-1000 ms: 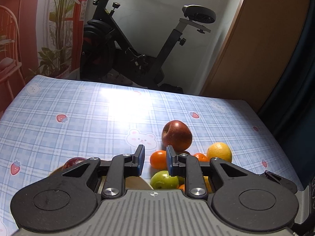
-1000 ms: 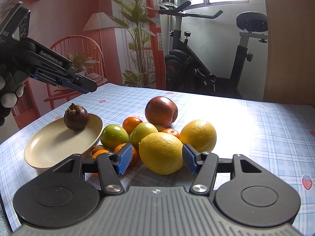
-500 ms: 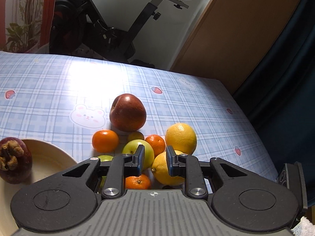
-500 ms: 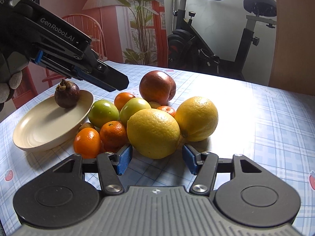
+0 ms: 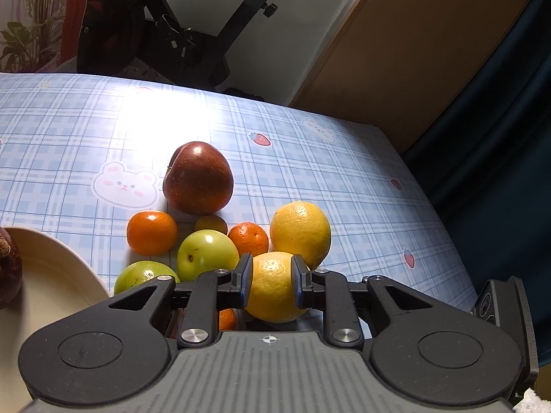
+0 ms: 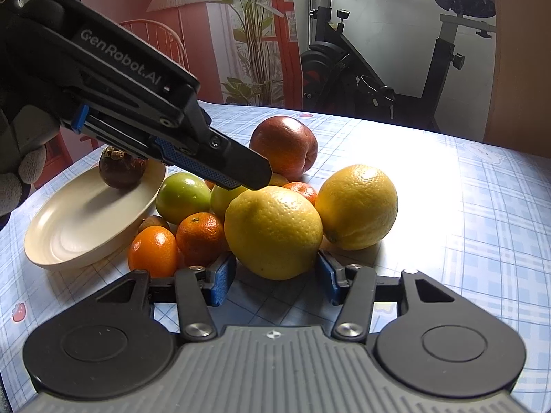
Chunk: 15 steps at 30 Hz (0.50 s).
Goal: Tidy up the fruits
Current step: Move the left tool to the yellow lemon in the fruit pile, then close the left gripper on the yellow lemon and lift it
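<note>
A pile of fruit lies on the checked tablecloth: a near lemon (image 6: 273, 232), a second lemon (image 6: 356, 206), a red apple (image 5: 198, 177), green apples (image 5: 206, 254), mandarins (image 5: 151, 232). My left gripper (image 5: 270, 278) hovers over the near lemon (image 5: 270, 285), its jaws narrowly apart; in the right wrist view its fingertips (image 6: 241, 172) sit just above the lemon, not gripping. My right gripper (image 6: 273, 280) is open, its jaws either side of the same lemon's base. A mangosteen (image 6: 120, 167) sits in the cream plate (image 6: 82, 227).
An exercise bike (image 6: 378, 65) stands beyond the far table edge. A wooden panel (image 5: 413, 51) and a dark curtain (image 5: 499, 137) are at the right. A red chair (image 6: 162, 41) and plants stand at the left. The table's right edge (image 5: 430, 203) is close to the pile.
My left gripper has come down and forward over the pile, to the near lemon. My right gripper has moved closer to that lemon and stays open.
</note>
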Motion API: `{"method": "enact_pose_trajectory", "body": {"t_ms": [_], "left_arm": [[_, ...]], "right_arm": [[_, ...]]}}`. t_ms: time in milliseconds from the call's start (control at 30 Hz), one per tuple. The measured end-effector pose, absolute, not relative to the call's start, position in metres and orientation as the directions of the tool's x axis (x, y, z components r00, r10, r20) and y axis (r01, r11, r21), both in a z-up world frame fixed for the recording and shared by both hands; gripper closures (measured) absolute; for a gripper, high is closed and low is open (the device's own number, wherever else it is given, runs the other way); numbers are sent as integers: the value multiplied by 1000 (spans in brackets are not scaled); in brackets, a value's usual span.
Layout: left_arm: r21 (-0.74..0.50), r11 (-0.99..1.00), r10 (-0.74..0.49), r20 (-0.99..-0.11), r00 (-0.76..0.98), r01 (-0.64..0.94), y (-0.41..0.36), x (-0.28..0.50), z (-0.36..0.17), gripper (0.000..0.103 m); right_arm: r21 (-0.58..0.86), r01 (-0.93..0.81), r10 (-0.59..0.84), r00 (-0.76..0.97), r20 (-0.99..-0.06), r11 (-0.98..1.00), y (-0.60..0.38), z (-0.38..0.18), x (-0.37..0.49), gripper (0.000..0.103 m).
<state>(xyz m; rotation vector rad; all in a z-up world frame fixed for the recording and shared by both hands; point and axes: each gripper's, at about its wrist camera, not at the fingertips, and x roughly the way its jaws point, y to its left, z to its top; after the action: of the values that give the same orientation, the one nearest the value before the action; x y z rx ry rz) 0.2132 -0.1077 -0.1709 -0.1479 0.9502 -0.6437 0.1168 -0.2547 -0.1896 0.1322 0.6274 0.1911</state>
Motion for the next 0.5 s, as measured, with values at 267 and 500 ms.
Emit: {"method": "enact_pose_trajectory", "body": {"t_ms": [267,500], "left_arm": [[-378,813,-559,-719,414,442,-111,215,-174,65],[-382,819,-556,-715,425,428,-111,214,-175,65]], "right_arm": [[184,-140,221,796,-563,973,-256,-190,115,50],[203,-137,229,795,-561,970,-257,-191,116,49]]}}
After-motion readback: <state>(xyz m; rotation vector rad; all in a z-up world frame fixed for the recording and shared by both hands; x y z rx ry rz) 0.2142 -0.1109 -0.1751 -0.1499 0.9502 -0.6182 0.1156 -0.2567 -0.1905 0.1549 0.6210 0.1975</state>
